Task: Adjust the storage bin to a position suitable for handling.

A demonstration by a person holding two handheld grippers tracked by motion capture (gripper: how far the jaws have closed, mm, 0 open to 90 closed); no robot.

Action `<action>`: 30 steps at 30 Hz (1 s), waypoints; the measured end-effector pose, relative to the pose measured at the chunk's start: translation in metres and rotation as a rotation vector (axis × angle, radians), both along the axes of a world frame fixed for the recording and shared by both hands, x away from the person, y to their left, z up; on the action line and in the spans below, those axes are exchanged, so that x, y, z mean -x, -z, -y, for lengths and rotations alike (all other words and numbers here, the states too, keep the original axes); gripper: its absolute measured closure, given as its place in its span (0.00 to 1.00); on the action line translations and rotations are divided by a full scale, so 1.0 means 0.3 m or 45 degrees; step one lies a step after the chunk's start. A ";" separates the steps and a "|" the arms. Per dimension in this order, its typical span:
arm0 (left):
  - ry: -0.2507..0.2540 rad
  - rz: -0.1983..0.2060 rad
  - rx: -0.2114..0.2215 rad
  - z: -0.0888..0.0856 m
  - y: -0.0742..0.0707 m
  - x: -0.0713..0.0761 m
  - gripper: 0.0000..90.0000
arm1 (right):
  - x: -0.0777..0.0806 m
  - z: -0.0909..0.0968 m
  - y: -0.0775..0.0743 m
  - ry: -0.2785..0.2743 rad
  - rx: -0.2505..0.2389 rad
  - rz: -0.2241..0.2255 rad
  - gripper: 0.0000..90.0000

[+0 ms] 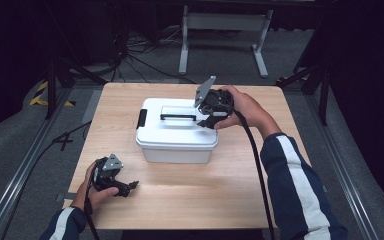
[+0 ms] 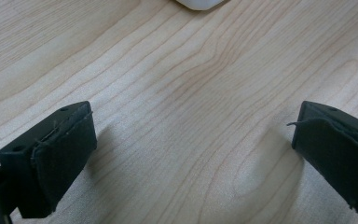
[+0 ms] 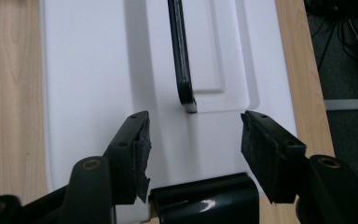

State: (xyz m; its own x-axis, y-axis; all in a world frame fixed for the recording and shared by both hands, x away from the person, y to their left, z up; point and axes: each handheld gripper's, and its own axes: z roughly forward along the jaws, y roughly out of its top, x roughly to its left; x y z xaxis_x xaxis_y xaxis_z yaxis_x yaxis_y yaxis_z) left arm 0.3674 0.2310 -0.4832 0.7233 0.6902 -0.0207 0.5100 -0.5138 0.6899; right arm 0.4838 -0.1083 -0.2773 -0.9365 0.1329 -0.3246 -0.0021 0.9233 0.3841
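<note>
A white lidded box [image 1: 175,142] stands in the middle of the wooden table [image 1: 190,200]. A black carrying handle [image 1: 178,117] lies flat on its lid, and a black latch [image 1: 141,118] shows at its left end. My right gripper [image 1: 208,120] hovers over the lid's right end with its jaws open. In the right gripper view the gripper [image 3: 196,135] has the handle's near end [image 3: 186,93] just beyond the jaws and the right-end latch [image 3: 205,198] below them; the pads touch nothing. My left gripper [image 1: 129,187] rests open on the table's front left, with bare wood between its jaws [image 2: 193,144].
A corner of the box [image 2: 198,3] shows at the top of the left gripper view. Behind the table stand a grey metal frame [image 1: 225,22] and floor cables [image 1: 130,55]. Floor rails [image 1: 25,165] run along both sides. Bare wood lies in front of the box.
</note>
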 end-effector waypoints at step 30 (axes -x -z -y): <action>0.004 -0.007 -0.011 -0.001 -0.003 0.000 0.00 | -0.040 -0.164 0.029 -0.096 0.131 0.035 0.81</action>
State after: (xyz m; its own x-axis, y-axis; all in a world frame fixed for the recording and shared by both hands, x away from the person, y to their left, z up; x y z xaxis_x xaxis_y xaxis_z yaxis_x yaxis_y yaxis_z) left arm 0.3672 0.2315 -0.4822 0.7253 0.6882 -0.0188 0.5124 -0.5214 0.6824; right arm 0.4958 -0.0592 -0.2859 -0.9332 0.0269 -0.3584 -0.0823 0.9547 0.2861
